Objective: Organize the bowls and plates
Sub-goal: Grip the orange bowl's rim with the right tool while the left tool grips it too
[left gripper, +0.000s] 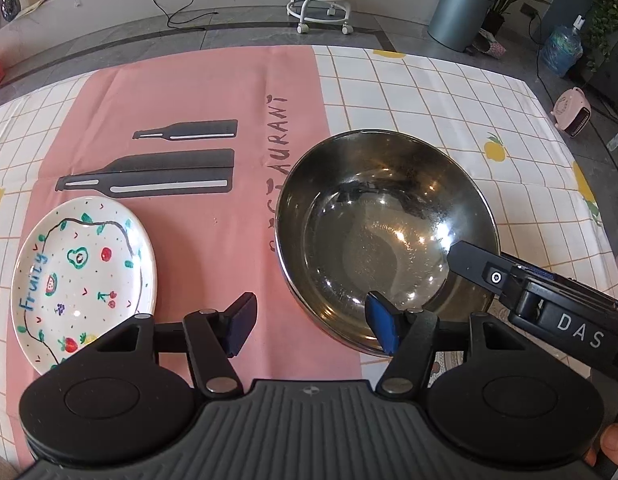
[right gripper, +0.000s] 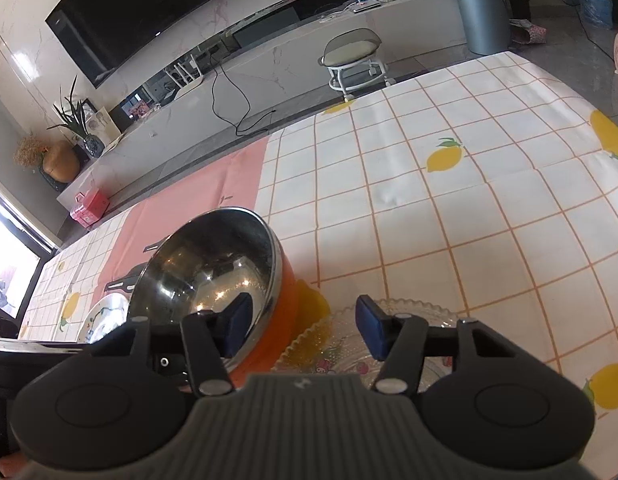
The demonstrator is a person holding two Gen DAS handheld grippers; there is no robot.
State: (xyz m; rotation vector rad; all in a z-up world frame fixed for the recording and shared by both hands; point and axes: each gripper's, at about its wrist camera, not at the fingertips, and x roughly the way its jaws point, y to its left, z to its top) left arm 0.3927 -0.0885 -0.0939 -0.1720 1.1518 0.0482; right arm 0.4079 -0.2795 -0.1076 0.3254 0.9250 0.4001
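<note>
Bowl sits just ahead-right of the left tongs, which gape empty, one pad over its near rim. Right tongs straddle its right rim, unclenched, so they are nearer. Plate lies left.
</note>
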